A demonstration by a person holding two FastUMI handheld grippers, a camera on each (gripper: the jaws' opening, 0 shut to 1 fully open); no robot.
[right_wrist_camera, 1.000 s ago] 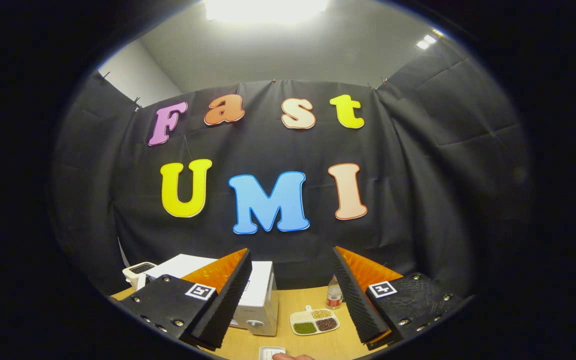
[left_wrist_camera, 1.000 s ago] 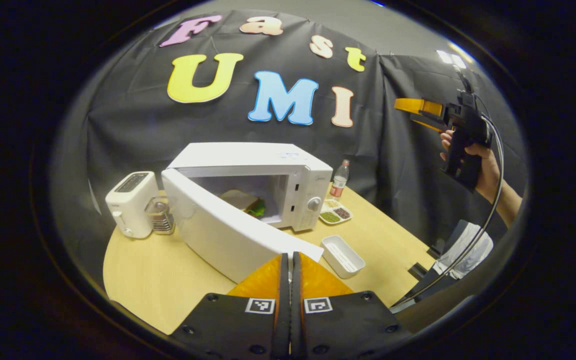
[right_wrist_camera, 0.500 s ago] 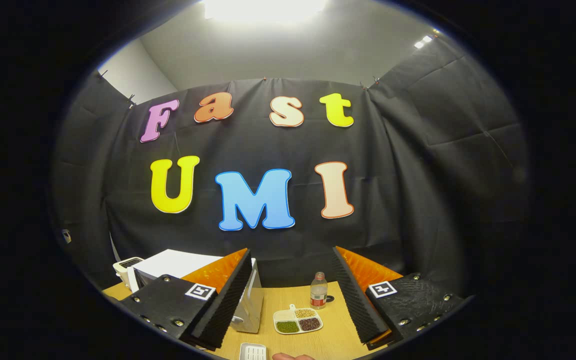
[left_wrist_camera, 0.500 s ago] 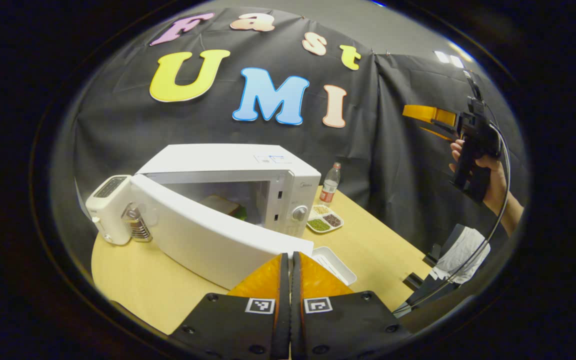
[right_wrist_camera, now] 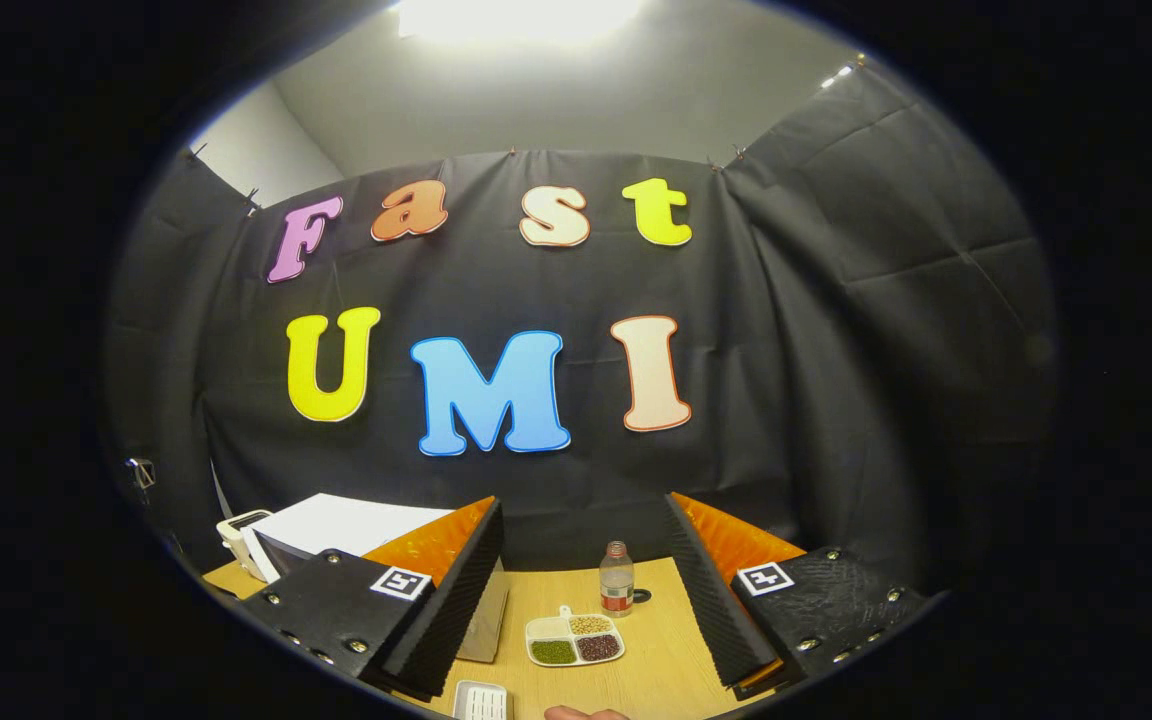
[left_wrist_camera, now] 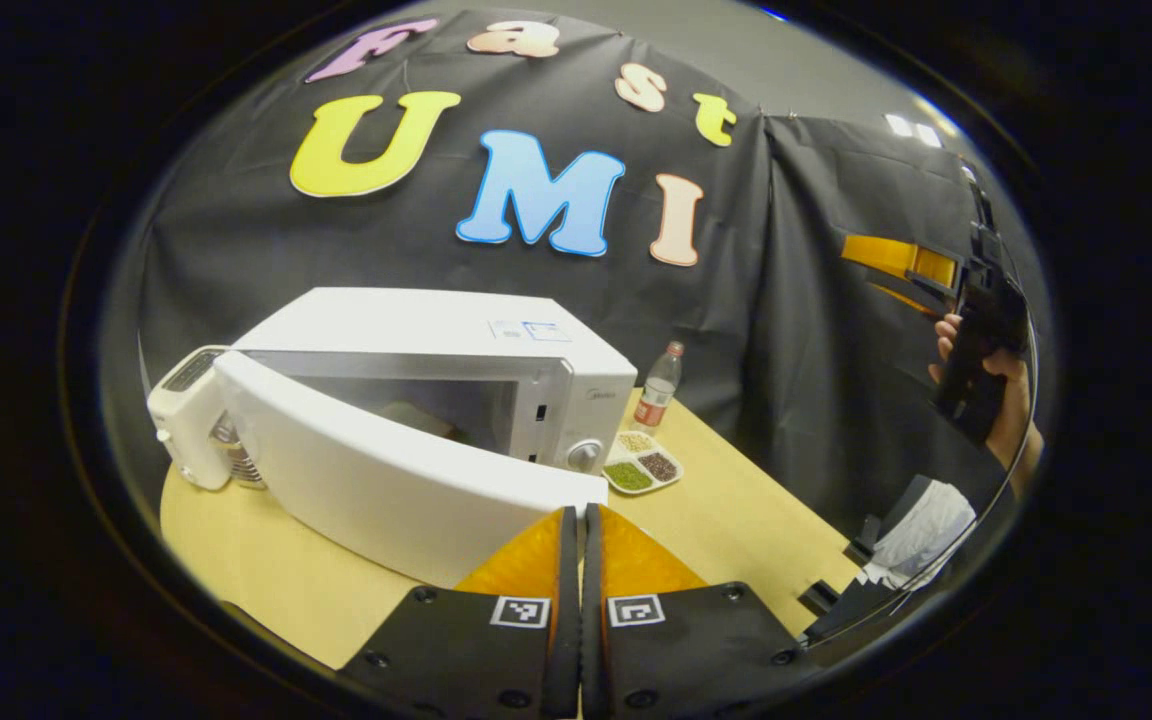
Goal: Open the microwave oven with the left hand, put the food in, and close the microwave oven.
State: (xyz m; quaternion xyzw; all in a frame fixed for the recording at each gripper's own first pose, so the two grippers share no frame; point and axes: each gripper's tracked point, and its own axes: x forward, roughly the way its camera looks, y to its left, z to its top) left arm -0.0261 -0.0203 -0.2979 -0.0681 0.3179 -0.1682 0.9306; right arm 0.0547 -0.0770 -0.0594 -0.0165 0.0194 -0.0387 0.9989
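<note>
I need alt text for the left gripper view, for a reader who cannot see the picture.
The left hand-held gripper, fingers together, sits against the edge of a white microwave door that stands partly open on a wooden table. Beside the microwave are a toaster, a bottle and a divided dish; the right hand-held gripper is raised at far right.

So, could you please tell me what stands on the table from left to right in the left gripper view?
Toaster → microwave door → microwave control panel → divided dish of beans and, behind it, the bottle.
</note>
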